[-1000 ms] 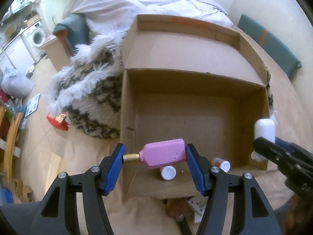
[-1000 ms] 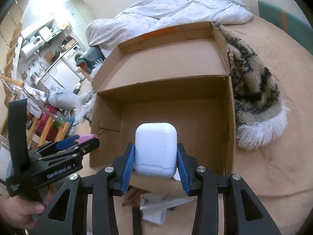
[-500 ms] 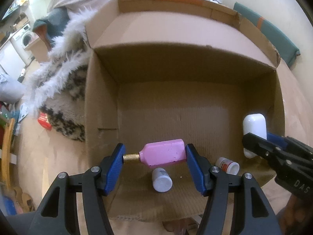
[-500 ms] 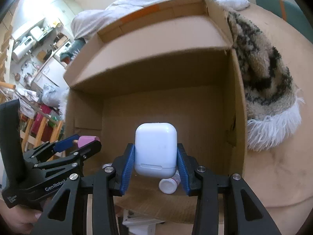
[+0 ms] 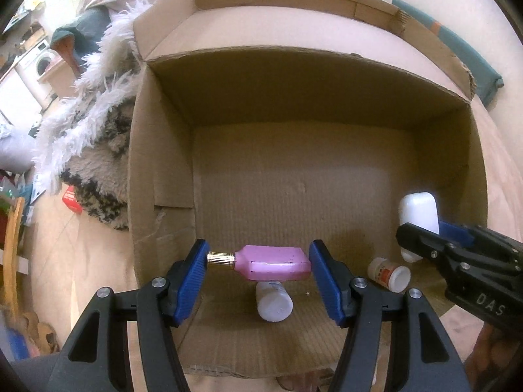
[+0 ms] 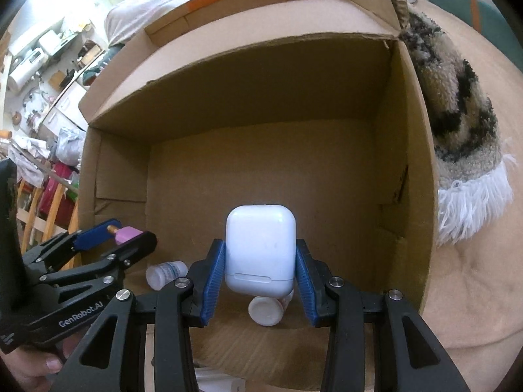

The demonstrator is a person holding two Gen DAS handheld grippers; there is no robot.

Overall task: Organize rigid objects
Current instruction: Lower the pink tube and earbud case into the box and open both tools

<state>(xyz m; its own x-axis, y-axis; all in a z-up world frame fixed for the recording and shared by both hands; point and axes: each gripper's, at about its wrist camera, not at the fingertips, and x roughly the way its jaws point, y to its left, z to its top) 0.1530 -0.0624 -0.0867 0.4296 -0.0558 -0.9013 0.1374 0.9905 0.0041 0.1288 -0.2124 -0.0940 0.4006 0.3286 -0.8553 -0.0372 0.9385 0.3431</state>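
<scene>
Pink bottle (image 5: 273,263): we grip it end to end in our left gripper (image 5: 258,269), gold cap against one pad, low inside the cardboard box (image 5: 327,75).
White case (image 6: 260,251): our right gripper (image 6: 260,281) clamps its sides, upright, above the box floor.
Release: we judge it best to lower further, clear of the two small white bottles (image 5: 274,300) beneath, then let go.
Surroundings: tan bedding (image 6: 474,294), shaggy rug (image 5: 98,137); beyond, perhaps a washing machine, too small to confirm.
</scene>
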